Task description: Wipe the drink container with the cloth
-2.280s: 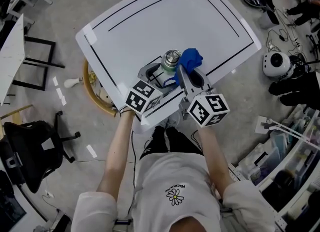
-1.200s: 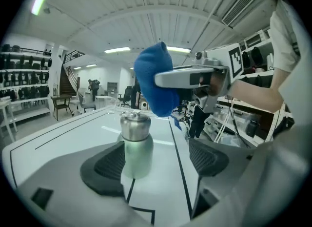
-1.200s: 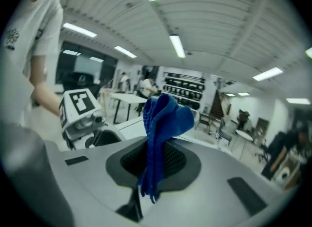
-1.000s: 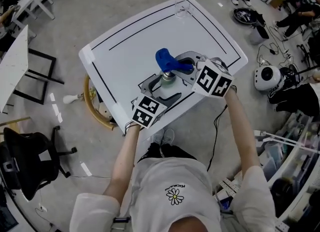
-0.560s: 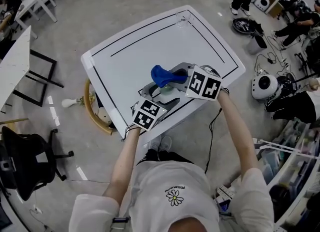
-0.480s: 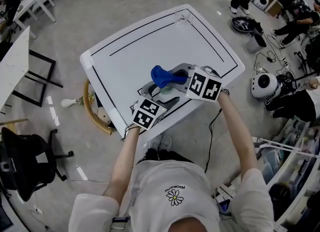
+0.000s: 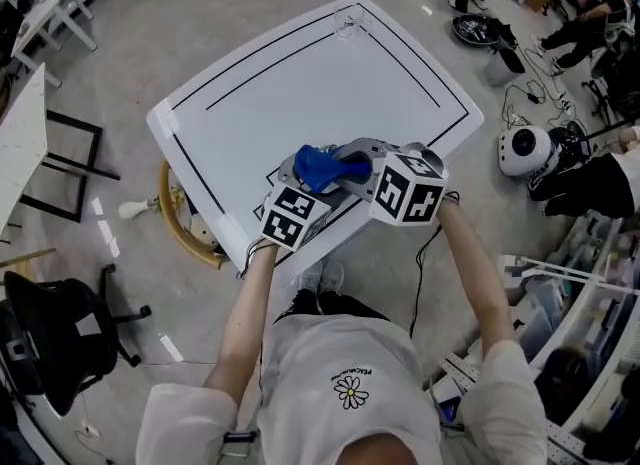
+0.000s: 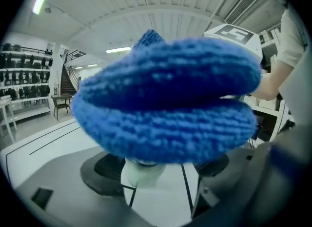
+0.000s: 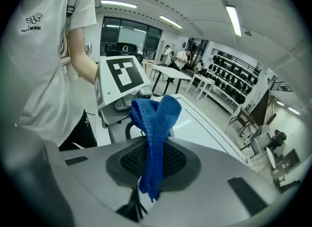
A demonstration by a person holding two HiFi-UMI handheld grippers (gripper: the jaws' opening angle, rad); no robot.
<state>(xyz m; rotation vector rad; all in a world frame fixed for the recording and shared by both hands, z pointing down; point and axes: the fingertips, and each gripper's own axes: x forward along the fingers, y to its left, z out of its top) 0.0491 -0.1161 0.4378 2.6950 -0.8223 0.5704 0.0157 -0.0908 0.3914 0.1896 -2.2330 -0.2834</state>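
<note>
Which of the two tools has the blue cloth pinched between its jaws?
The right tool: its jaws are shut on the blue cloth; the left tool has the pale drink container between its jaws.

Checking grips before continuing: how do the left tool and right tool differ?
Left tool stands with jaws apart around the pale drink container; right tool is shut on the blue cloth. Left tool sits under the bunched cloth; right tool carries it. Both work at the container.

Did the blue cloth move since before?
Yes. The blue cloth, pinched in the right hand-held gripper, moved left along the white table's near edge. It went from beside the drink container to on top of it.
</note>
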